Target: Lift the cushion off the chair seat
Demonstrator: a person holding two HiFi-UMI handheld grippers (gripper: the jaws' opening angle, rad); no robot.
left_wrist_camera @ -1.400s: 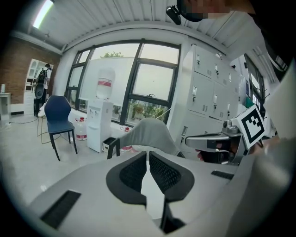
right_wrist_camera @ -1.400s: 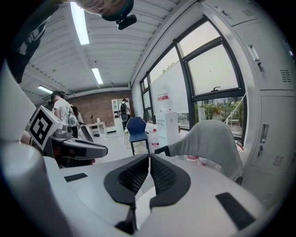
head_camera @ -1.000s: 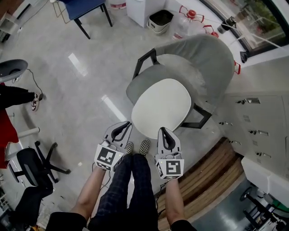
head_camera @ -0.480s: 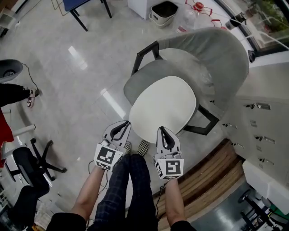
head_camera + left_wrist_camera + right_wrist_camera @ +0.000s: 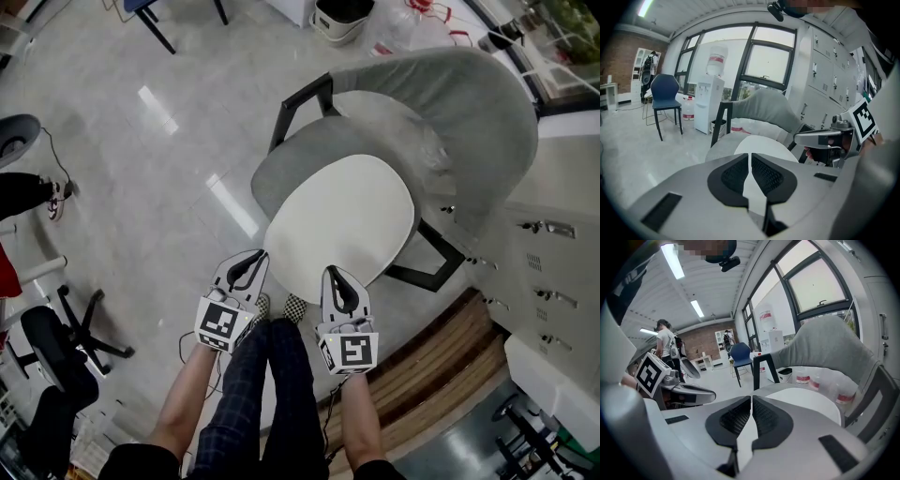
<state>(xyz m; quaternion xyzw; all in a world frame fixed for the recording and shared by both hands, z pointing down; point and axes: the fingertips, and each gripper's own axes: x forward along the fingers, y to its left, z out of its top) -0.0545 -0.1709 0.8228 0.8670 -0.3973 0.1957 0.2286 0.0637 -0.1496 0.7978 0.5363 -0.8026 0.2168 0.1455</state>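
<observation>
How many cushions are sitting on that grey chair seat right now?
1. The white cushion lies flat on the seat of the grey chair, toward its front edge. The curved backrest overhangs the seat's rear, so another there could be hidden.

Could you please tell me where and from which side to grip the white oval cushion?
Probably its near rim, a claw at each side, coming from the front. The white oval cushion lies flat and thin on the grey chair, whose curved backrest walls in the far side. The left claw and right claw are both shut, so they must open first.
</observation>
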